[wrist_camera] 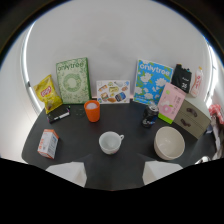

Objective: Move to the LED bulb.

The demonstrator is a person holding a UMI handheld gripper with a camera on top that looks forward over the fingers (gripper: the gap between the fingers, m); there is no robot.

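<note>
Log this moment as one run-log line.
hand-held gripper: open, holding nothing | white cup: just ahead of fingers | orange cup: beyond it | cream bowl: beside | LED bulb: not identifiable

The single view rode on the gripper [111, 172] and looked forward along its two fingers [67, 172], whose pale tips showed at the bottom with a gap between them. It faced a dark round table [100, 162] from above its near edge, tilted downward, so the whole tabletop lay in sight. The wide-angle lens bent the scene into a circle with black borders. It stood back from the objects: a white cup [110, 142] lay just ahead of the fingers, and a white wall [115, 40] closed the far side.
</note>
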